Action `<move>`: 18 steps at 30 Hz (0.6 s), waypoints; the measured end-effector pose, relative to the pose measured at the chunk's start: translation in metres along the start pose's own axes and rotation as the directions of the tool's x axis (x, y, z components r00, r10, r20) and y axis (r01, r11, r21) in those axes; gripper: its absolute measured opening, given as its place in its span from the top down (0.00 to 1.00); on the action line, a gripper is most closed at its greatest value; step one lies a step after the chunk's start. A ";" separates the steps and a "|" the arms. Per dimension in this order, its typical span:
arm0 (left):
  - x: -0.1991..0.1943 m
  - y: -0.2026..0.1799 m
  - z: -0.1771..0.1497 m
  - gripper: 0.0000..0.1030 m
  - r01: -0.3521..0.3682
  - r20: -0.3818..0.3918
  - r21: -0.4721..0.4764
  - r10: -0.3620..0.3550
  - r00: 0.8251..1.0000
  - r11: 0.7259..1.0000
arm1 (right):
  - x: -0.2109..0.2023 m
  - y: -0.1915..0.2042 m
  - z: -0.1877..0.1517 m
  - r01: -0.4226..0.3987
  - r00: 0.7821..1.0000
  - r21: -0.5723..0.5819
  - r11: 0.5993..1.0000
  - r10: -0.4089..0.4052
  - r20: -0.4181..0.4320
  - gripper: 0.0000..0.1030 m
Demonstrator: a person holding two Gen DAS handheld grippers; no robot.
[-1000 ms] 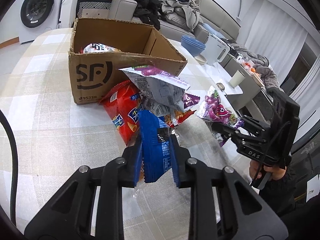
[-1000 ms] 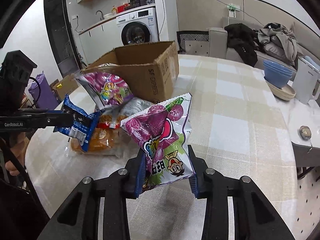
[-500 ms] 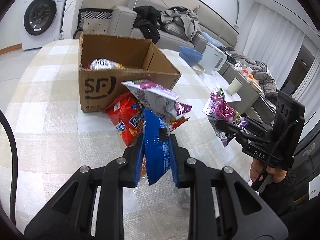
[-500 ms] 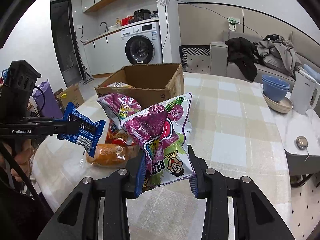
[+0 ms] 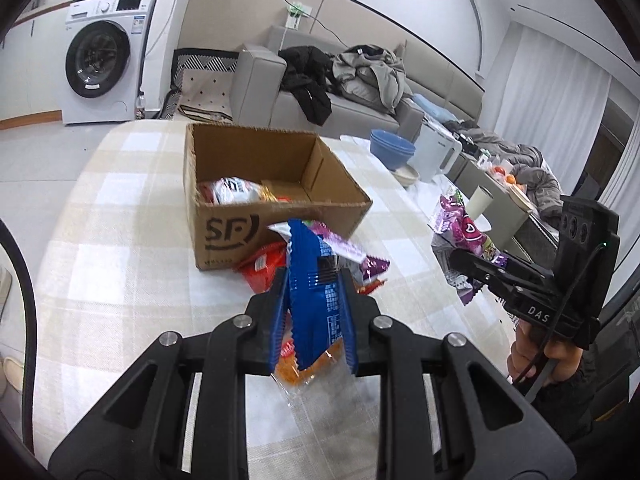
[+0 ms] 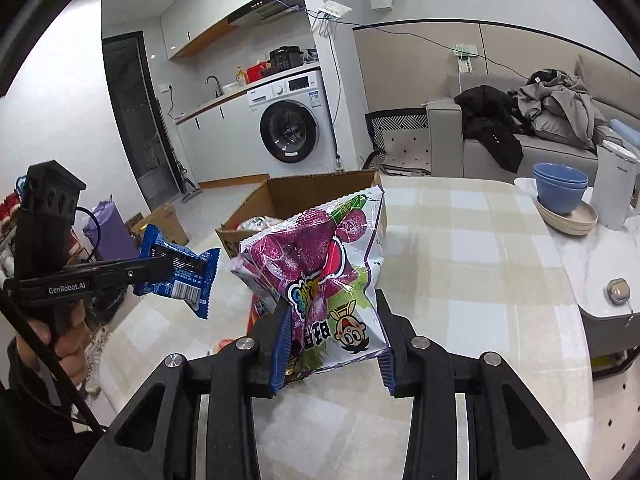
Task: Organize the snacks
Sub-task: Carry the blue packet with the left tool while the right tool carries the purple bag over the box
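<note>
Both my tongs hold snacks.
My left gripper (image 5: 314, 300) clamps a blue packet (image 5: 316, 292); my right gripper (image 6: 332, 344) pinches a purple bag (image 6: 332, 276), the cardboard box (image 5: 240, 224) ahead.

Blue packet (image 5: 316, 280), purple packet (image 6: 332, 280), brown box (image 5: 264, 184), beige-checked tablecloth (image 5: 120, 240).
</note>
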State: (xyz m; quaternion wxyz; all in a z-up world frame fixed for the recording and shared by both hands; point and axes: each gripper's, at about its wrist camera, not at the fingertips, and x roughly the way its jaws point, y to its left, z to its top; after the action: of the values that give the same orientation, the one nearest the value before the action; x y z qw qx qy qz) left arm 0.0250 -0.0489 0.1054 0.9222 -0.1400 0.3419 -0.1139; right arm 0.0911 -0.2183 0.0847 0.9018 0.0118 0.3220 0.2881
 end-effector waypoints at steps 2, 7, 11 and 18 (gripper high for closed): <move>-0.004 0.001 0.004 0.80 -0.010 0.014 -0.002 0.010 1.000 1.000 | -0.001 0.003 0.005 -0.010 1.000 0.005 1.000 0.010 0.016 0.65; -0.015 0.004 0.016 0.80 -0.033 0.047 -0.001 0.033 0.998 0.999 | -0.002 0.007 0.022 -0.047 0.998 0.025 0.999 0.046 0.047 0.65; -0.021 0.002 0.027 0.80 -0.048 0.076 0.007 0.047 0.996 0.999 | 0.001 0.009 0.036 -0.072 0.996 0.034 0.997 0.070 0.053 0.65; -0.022 0.001 0.055 0.80 -0.061 0.107 0.018 0.059 0.993 0.998 | 0.014 0.015 0.056 -0.087 0.994 0.032 0.996 0.085 0.072 0.65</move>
State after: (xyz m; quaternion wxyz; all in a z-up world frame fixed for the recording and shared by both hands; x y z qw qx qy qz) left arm 0.0448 -0.0312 0.1581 0.9436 -0.1260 0.2950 -0.0822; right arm 0.1249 -0.1887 0.1235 0.8989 0.0518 0.2944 0.3204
